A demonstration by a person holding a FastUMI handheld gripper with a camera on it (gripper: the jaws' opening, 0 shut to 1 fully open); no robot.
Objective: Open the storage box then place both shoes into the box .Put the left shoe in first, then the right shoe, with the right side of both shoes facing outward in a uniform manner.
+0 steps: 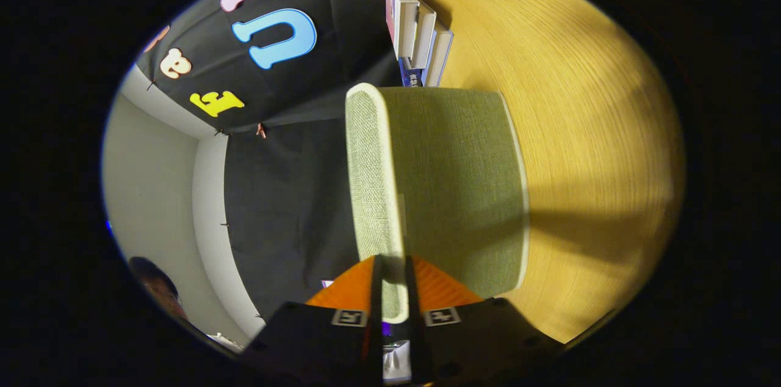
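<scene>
Step in hand, as judged from the pose: raising the lid to open the storage box. Swing the lid through its arc about the hinged edge rather than pulling straight, maintain the pinch on the rim only, and continue until the lid stays up unaided; release afterwards, because an early release would let it drop shut. To the left hangs the booth's black cloth wall (274, 191), with a pale corner post beyond it. At centre, the green woven-fabric storage-box lid with pale piping (439, 179) stands on edge relative to the camera, its rim running straight out from the tool (390, 289). The tool's fingers (375, 289) are closed on that rim, one on each face. To the right lies the light wooden table (579, 130); a row of standing books (418, 33) sits beyond the lid.
</scene>
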